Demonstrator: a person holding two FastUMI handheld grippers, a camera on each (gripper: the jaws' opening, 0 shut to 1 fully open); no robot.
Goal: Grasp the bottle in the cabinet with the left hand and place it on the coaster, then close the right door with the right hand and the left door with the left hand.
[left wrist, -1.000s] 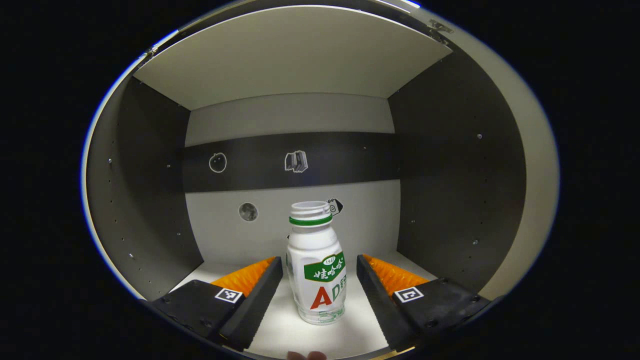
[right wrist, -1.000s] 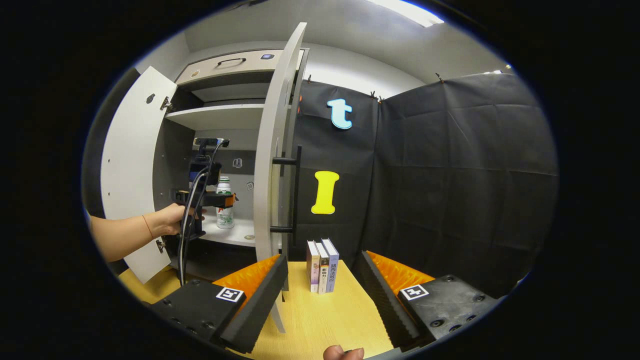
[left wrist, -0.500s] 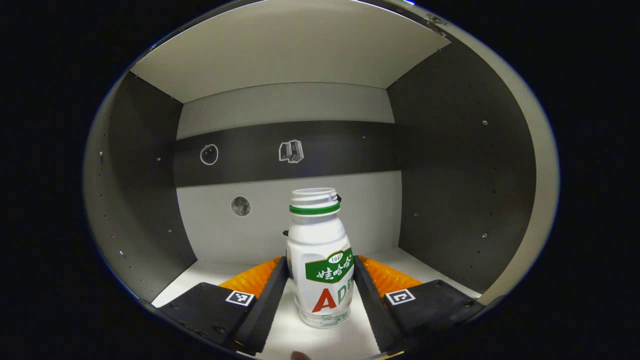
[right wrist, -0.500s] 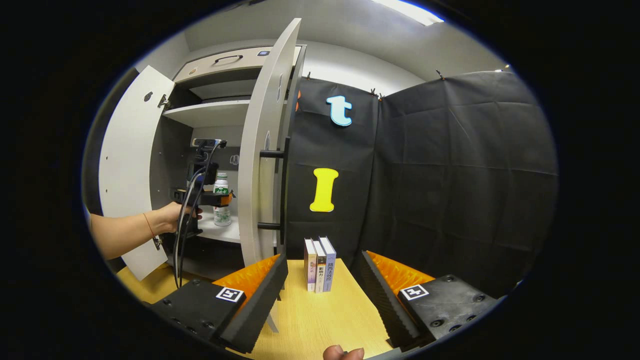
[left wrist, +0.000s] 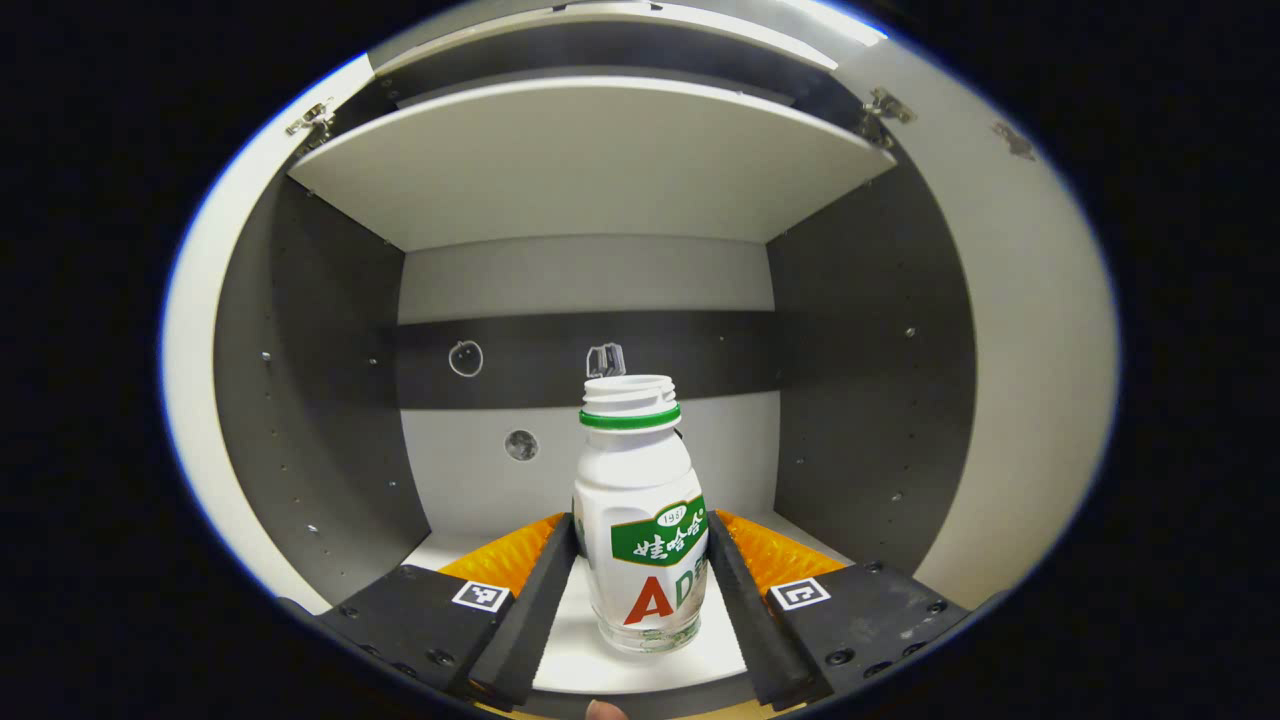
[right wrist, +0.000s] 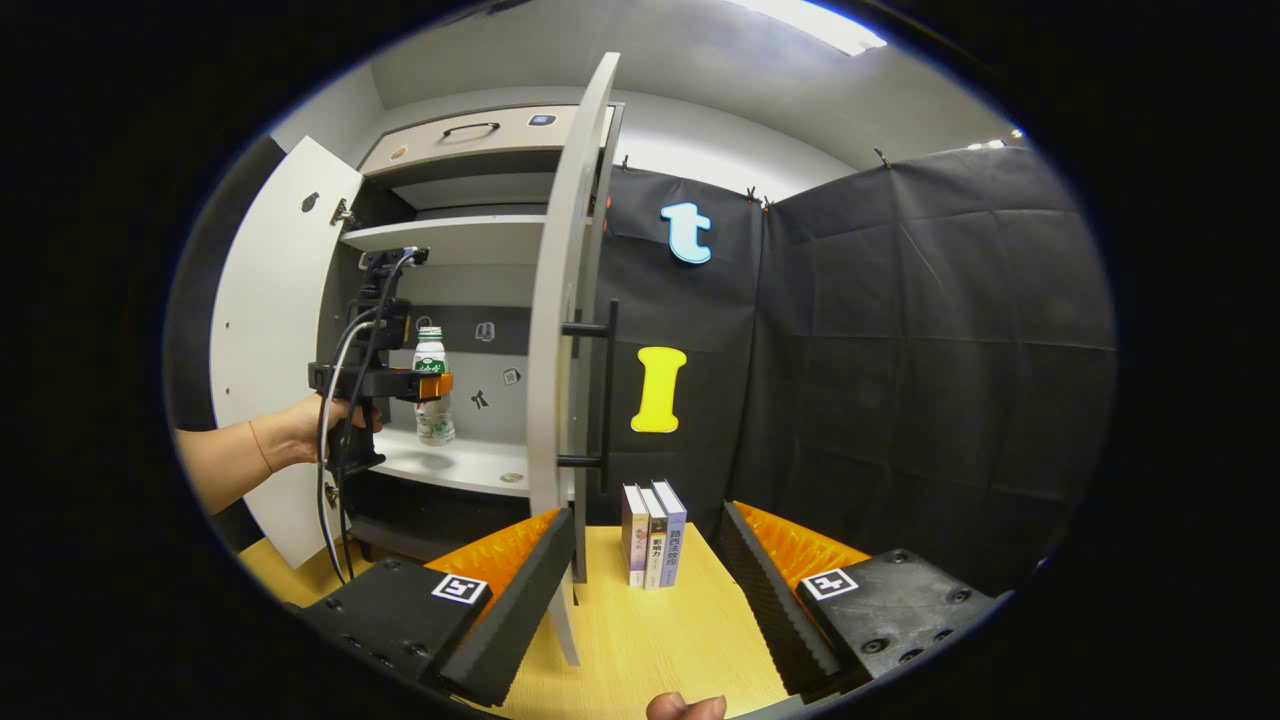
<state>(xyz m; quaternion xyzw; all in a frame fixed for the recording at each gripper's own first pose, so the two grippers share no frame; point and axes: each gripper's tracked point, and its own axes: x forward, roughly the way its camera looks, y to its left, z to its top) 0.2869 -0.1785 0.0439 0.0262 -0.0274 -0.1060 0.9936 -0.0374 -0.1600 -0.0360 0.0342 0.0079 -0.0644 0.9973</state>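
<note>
bottle point(left wrist: 641, 520) sits clamped upright in left gripper point(left wrist: 640, 585), lifted off shelf point(right wrist: 455, 463); right gripper point(right wrist: 645, 585) waits wide open, door point(right wrist: 565, 330) at twelve o'clock.

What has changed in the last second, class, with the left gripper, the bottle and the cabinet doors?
The left gripper went from open around the bottle to shut on it. It then lifted the bottle off the shelf and drew back toward the cabinet's front; the right gripper view shows the bottle hanging above the shelf. Unchanged: both doors open, the right gripper open over the table near the books.
</note>
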